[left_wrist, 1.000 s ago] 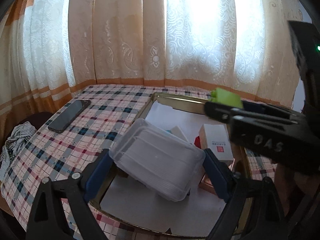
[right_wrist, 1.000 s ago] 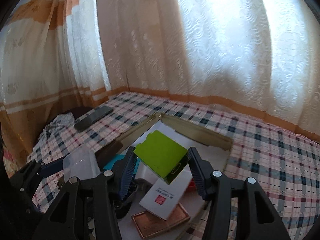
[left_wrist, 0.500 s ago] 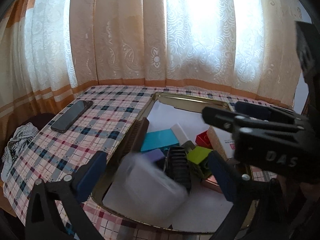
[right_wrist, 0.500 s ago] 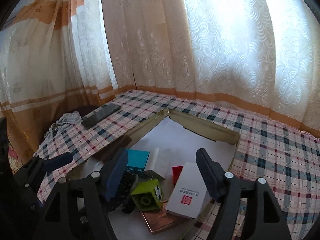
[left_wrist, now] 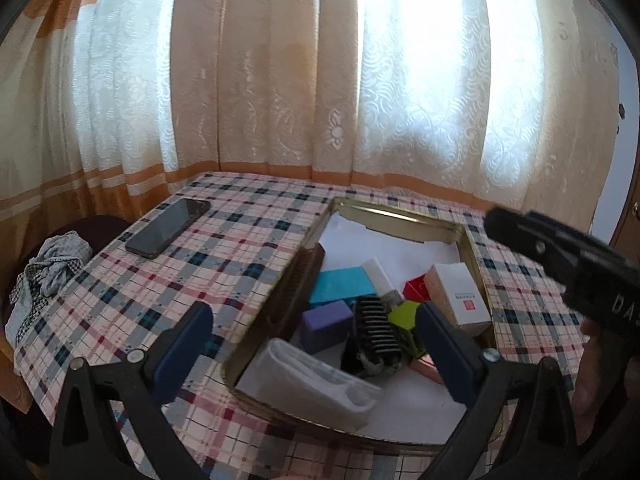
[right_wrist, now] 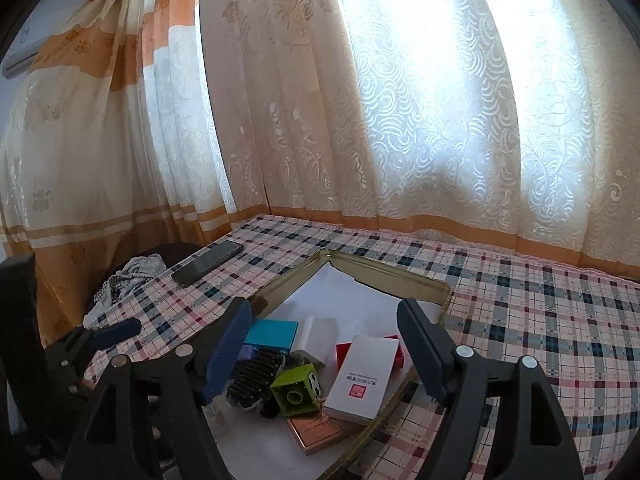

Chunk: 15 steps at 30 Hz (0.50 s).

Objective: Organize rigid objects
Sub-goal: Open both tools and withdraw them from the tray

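A gold-rimmed tray (left_wrist: 400, 216) lined with white paper lies on the checked tablecloth. In it are a teal box (left_wrist: 342, 286), a purple block (left_wrist: 326, 322), a black ribbed piece (left_wrist: 374, 328), a white box with a red stamp (left_wrist: 460, 296) and a red block (left_wrist: 416, 290). A clear plastic box (left_wrist: 312, 384) rests at the tray's near corner, below my open left gripper (left_wrist: 316, 352). The green block (right_wrist: 296, 388) lies in the tray, free of my right gripper (right_wrist: 326, 348). Its jaws are opening, with nothing between the pads.
A dark phone (left_wrist: 168, 226) lies on the cloth left of the tray. A crumpled rag (left_wrist: 44, 268) sits past the table's left edge. Lace curtains hang close behind the table. A copper-coloured flat box (right_wrist: 320, 428) lies under the white box.
My left gripper let go of the clear plastic box, which dropped into the tray. My right gripper released the green block, which fell among the other pieces. Both grippers drew back and up.
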{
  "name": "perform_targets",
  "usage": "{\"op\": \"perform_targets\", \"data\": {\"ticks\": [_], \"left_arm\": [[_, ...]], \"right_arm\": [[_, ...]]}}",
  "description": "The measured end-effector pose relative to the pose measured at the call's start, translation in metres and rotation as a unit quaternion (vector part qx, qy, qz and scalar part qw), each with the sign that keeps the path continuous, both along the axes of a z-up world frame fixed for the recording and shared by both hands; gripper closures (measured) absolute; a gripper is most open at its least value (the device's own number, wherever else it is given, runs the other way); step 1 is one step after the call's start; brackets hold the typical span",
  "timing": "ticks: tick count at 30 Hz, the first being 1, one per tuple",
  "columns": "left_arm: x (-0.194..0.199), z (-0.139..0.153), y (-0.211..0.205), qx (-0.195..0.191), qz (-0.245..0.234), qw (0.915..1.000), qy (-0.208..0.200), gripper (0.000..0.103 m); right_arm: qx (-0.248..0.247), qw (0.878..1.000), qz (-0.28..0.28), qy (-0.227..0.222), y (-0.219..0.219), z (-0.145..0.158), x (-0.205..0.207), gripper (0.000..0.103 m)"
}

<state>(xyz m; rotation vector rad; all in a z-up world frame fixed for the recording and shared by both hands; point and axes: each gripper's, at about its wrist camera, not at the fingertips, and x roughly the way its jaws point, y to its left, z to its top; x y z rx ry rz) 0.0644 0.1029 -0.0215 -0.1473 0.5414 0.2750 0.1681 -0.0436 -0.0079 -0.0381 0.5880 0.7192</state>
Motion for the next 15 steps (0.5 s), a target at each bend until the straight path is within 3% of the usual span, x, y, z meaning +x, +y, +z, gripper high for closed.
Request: {"op": "perform_targets", "data": {"ticks": [15], "left_arm": [[-0.012,0.012,-0.006,0.025,0.014,0.9994,-0.017,0.000]], "right_arm": [[0.000,1.000,-0.008,0.002,-0.014,-0.004,-0.016,0.025]]}}
